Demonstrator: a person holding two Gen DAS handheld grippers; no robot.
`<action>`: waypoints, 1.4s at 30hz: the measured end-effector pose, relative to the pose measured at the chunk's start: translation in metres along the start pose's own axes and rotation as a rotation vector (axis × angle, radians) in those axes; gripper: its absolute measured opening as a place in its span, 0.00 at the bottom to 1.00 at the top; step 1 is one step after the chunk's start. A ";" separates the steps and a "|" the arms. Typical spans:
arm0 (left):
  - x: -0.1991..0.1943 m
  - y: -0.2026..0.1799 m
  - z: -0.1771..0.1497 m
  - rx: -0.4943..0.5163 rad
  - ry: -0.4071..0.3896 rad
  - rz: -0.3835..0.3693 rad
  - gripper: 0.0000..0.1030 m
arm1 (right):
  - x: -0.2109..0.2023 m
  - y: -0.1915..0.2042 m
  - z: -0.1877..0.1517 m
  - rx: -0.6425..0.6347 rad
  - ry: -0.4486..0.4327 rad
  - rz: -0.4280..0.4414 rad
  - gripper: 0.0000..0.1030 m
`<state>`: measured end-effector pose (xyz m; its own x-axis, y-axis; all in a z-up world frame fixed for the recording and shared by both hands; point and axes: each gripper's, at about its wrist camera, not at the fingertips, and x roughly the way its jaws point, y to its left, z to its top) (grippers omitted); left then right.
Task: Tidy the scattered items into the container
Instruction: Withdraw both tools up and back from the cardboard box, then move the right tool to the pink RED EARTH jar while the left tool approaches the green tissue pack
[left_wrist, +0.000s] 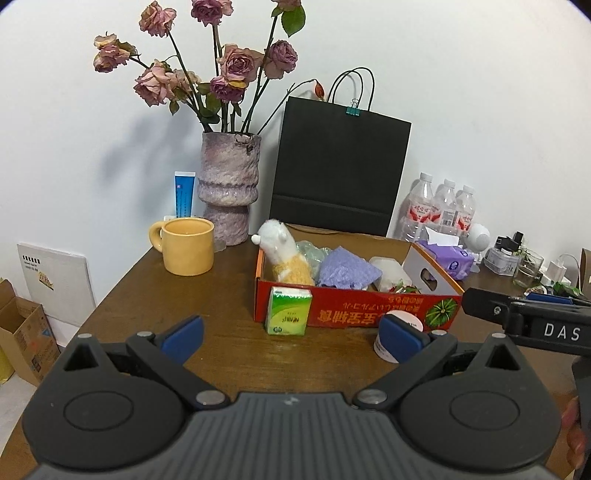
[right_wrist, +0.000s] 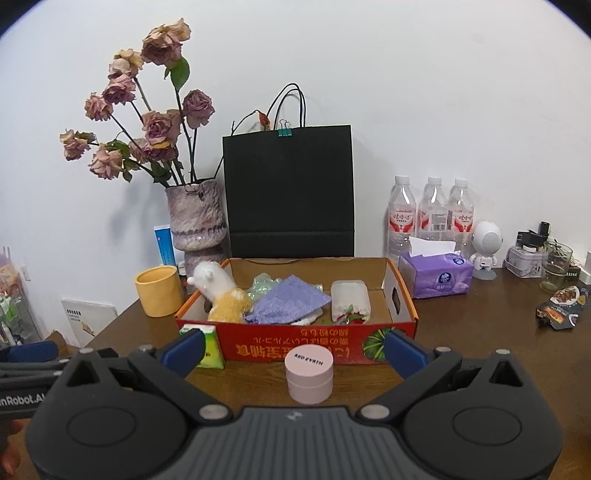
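The mug (right_wrist: 159, 291) stands at about 10 o'clock from the box (right_wrist: 295, 345), near the vase (right_wrist: 195, 221), apart from the clutter, so it looks like furniture of the table (left_wrist: 207, 295) rather than something to be tidied, though that is a guess. The left gripper (left_wrist: 291, 334) hovers low over the table with its blue pads spread wide and nothing between them; the tissue pack (left_wrist: 288, 311) stands dead ahead at 12 o'clock, upright and touching the box's red front wall, which suggests this gripper is lined up on it. The pack is small, green and white, a soft wrapped block that should give a little under the pads. Inside the box lie a plush toy (right_wrist: 221, 295) at the left end, a crumpled bag (right_wrist: 264, 282), a purple cloth (right_wrist: 288, 304) in the middle and a clear tub (right_wrist: 349, 299) toward the right; the right end is bare cardboard. The jar (right_wrist: 309, 373) sits on the table just outside the front wall, at 12 o'clock of the right gripper (right_wrist: 293, 350), whose pads are likewise wide apart and empty, straddling it from a little behind. The jar is a squat pink cylinder with a flat printed lid, rigid and smooth. So two items remain outside the box, each facing a gripper
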<state>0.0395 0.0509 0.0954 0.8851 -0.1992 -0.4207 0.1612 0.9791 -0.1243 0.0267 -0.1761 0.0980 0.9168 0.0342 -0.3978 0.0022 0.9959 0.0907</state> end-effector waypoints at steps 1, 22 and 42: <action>-0.002 0.000 -0.001 0.001 0.000 0.001 1.00 | -0.002 0.001 -0.002 -0.002 0.002 0.000 1.00; -0.007 -0.001 -0.023 0.019 0.036 -0.004 1.00 | -0.006 0.007 -0.031 -0.028 0.046 -0.015 1.00; 0.029 -0.005 -0.037 0.033 0.114 0.014 1.00 | 0.032 -0.004 -0.050 -0.021 0.144 -0.029 1.00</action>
<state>0.0478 0.0389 0.0508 0.8325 -0.1870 -0.5216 0.1650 0.9823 -0.0889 0.0358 -0.1744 0.0391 0.8495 0.0153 -0.5273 0.0181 0.9981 0.0582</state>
